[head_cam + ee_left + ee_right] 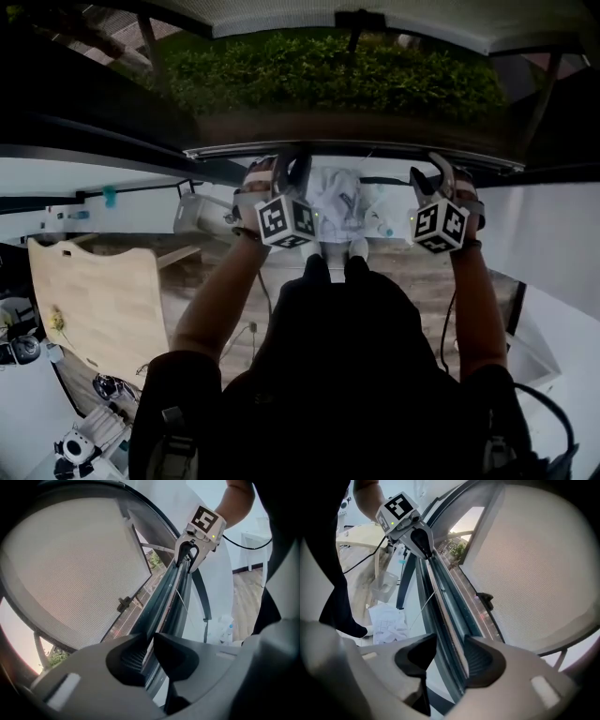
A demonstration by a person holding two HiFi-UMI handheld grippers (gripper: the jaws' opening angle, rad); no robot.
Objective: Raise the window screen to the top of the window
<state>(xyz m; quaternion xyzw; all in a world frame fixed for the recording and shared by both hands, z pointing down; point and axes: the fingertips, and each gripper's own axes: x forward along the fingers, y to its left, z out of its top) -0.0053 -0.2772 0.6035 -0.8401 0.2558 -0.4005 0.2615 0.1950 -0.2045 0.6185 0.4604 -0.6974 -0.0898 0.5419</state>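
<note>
A pale mesh screen (70,564) (534,564) fills the upper window, with a small black latch (124,603) on its lower edge. Nearer me, a long dark rail (375,155) runs across the window, and both grippers sit on it. My left gripper (289,167) (151,654) is shut on the rail's thin lip (161,616). My right gripper (433,173) (451,657) straddles the same rail (440,602). Its right pad (480,660) lies against the lip, and the left jaw stands apart from it. Each gripper view shows the other gripper farther along the rail.
A green hedge (328,75) shows through the window. On the floor below lie a light wooden board (98,295), crumpled white sheets (337,202), a clear tub (202,216) and a water bottle (228,627). Cables hang from both grippers.
</note>
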